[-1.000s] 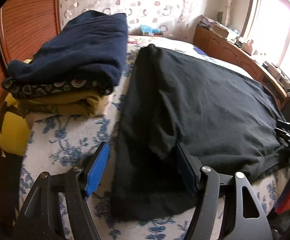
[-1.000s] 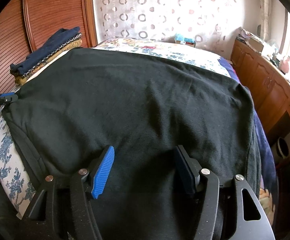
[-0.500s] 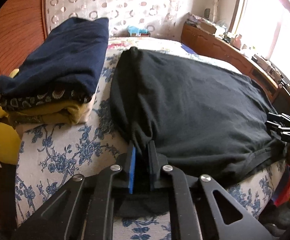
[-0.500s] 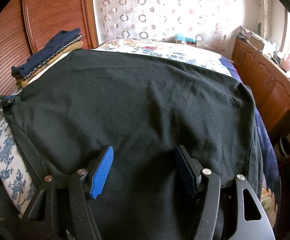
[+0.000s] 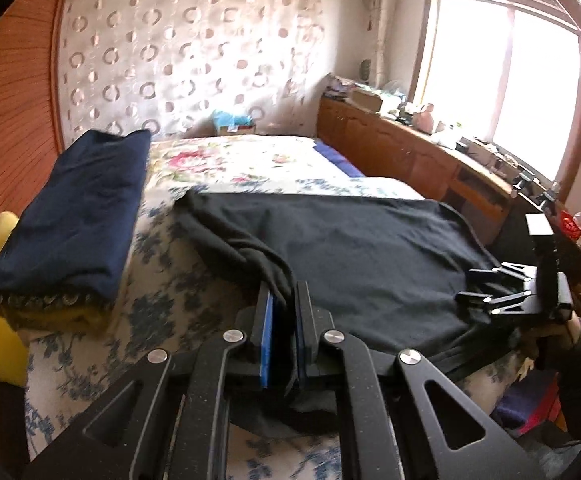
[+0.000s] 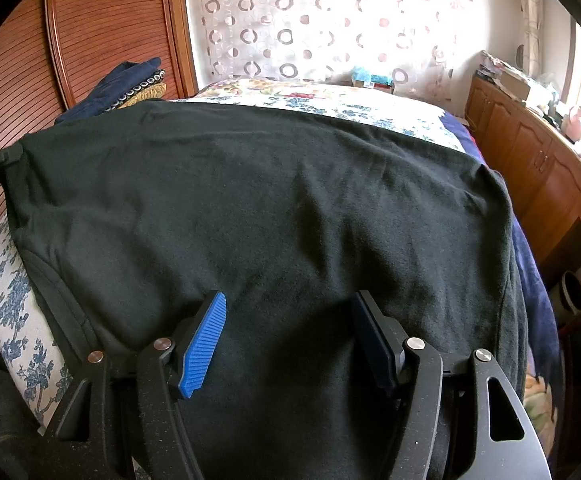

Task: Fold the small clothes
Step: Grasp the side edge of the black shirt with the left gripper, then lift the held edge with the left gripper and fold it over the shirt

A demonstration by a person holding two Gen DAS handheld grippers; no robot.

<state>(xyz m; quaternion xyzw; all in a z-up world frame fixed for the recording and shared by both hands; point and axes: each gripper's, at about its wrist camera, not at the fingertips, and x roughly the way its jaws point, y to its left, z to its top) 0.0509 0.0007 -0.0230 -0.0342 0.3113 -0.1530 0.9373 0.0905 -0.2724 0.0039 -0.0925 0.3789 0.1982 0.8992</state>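
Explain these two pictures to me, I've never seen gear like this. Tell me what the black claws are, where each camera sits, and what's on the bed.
The black claws are two-finger grippers, one in each of a person's hands, each carrying a forward-looking fisheye camera. The left wrist view shows the left gripper clamped shut on a bunched edge of the black garment, lifting it off the floral bedspread. The right wrist view shows the right gripper open, jaws apart over the same garment, gripping nothing. Beside it sits a stack of folded clothes, navy on top.

folded stack (image 5: pixel 70 216) blocks left; bedspread (image 5: pixel 250 160) beyond lies open.
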